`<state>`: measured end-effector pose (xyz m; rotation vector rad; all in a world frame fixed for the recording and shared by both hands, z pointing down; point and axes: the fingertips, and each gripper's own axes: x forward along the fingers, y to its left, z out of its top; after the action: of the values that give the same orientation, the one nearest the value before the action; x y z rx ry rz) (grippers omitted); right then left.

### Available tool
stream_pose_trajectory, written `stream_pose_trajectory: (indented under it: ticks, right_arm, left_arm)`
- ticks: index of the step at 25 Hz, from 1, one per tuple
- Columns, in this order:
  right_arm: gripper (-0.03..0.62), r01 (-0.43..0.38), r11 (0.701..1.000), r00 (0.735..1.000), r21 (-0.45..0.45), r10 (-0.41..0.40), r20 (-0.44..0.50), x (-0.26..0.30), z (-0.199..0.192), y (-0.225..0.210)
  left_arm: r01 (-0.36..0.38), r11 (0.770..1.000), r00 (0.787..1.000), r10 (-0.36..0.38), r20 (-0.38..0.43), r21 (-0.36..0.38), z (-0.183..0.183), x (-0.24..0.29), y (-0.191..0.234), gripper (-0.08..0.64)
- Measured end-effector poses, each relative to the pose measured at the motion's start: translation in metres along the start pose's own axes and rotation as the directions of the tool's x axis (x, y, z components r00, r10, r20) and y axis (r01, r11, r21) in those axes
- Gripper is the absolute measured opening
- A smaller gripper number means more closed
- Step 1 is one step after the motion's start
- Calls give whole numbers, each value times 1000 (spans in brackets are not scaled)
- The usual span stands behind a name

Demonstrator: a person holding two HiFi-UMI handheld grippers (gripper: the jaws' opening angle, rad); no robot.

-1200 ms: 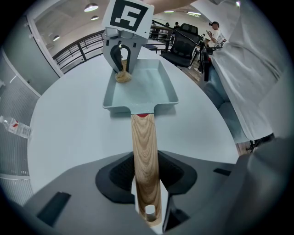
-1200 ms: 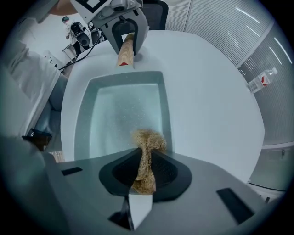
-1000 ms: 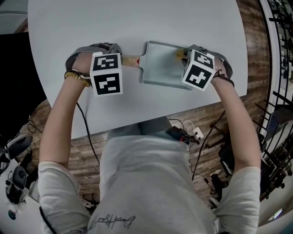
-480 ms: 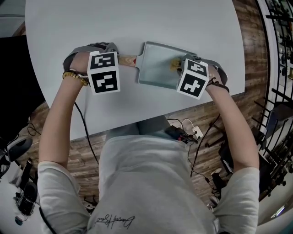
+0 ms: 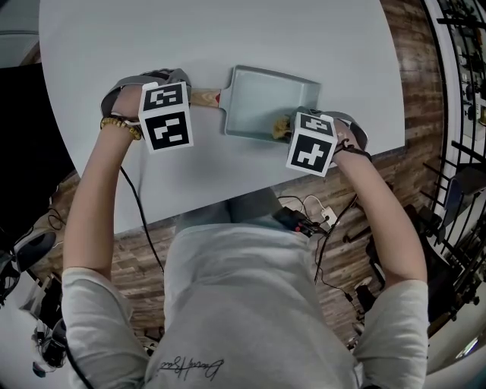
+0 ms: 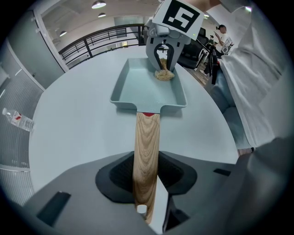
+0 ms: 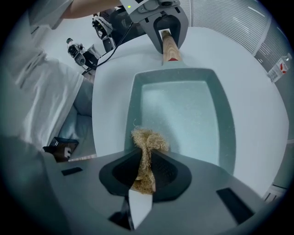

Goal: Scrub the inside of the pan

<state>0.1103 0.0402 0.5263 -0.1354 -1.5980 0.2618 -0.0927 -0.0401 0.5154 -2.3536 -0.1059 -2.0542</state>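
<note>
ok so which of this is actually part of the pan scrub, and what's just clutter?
In use: pan; its wooden handle, clamped in the left gripper; fibre scrubber, pinched in the right gripper.
Lying about: plastic bottle past the table edge; power strip on the floor.

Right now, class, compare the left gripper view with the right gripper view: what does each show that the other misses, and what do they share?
Only the left gripper view shows the left hand-held gripper from behind, its jaws closed on the wooden handle, plus a railing and ceiling lights. Only the right gripper view shows the right hand-held gripper from behind, its jaws pinching the scrubber, plus a black cable. Both show the pan, the table, the handle and the scrubber inside the pan.
</note>
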Motion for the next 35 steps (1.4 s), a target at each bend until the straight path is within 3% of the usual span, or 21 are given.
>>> stream_pose_trajectory:
  ticks: [8, 21, 35]
  right_arm:
    - [75, -14, 1000, 1000, 24, 13, 19, -2, 0, -1]
    - [75, 45, 998, 998, 52, -47, 39, -2, -1, -1]
    - [75, 96, 986, 985, 139, -114, 128, -5, 3, -5]
  left_arm:
    - [-8, 1000, 1000, 8, -5, 14, 2, -1, 2, 137]
    - [-7, 999, 1000, 8, -19, 51, 6, 3, 0, 161]
    - [-18, 998, 999, 16, 34, 60, 19, -19, -1, 179]
